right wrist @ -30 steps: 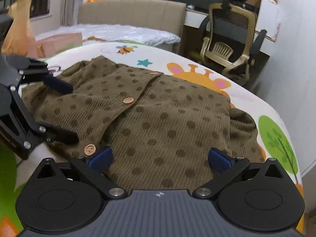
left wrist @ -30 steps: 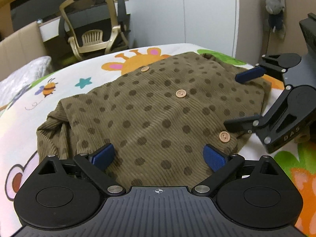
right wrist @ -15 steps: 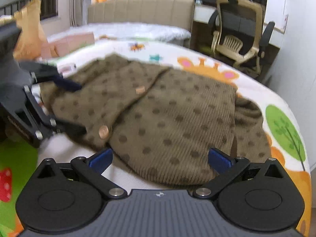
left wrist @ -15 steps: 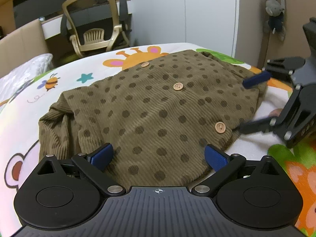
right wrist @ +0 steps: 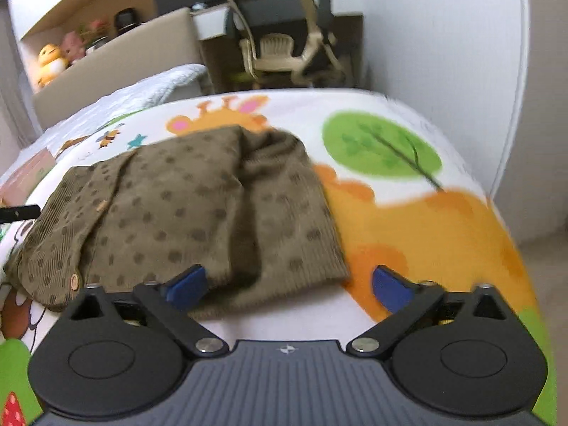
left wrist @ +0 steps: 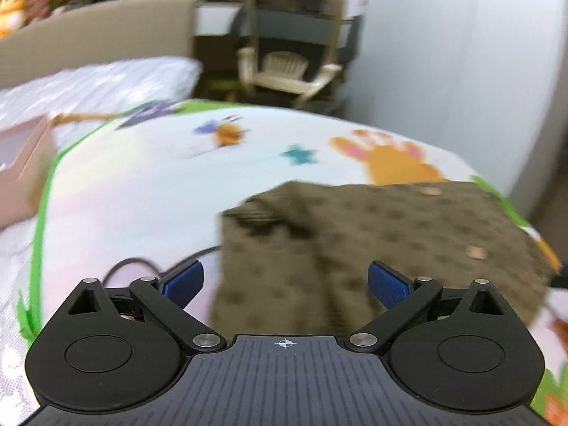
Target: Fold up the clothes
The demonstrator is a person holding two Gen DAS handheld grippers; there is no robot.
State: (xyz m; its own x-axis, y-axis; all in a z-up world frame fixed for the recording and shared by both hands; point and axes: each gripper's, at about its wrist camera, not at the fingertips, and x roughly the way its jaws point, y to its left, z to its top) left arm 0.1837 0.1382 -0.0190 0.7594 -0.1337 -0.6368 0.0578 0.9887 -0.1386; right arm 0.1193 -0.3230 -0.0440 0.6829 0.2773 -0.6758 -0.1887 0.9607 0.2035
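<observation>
- Your left gripper [left wrist: 285, 282] and right gripper [right wrist: 289, 284] both hang spread and empty over the cardigan [right wrist: 184, 213], which lies on the blanket [right wrist: 426, 220].
- Pinch each sleeve edge near 6 o'clock, then fold inward evenly.
- It's ribbed, dotted olive knit, soft, with wooden buttons [right wrist: 74, 278].

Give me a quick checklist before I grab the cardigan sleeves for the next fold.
1. Left gripper open: ok.
2. Right gripper open: ok.
3. Both grippers empty: ok.
4. Cardigan lying flat on the blanket: not ok, the sleeve areas are bunched.
5. Cardigan edge between the left gripper's fingers: ok in the left wrist view.
6. Black cable clear of the left gripper: cannot tell, it runs behind a finger.
</observation>
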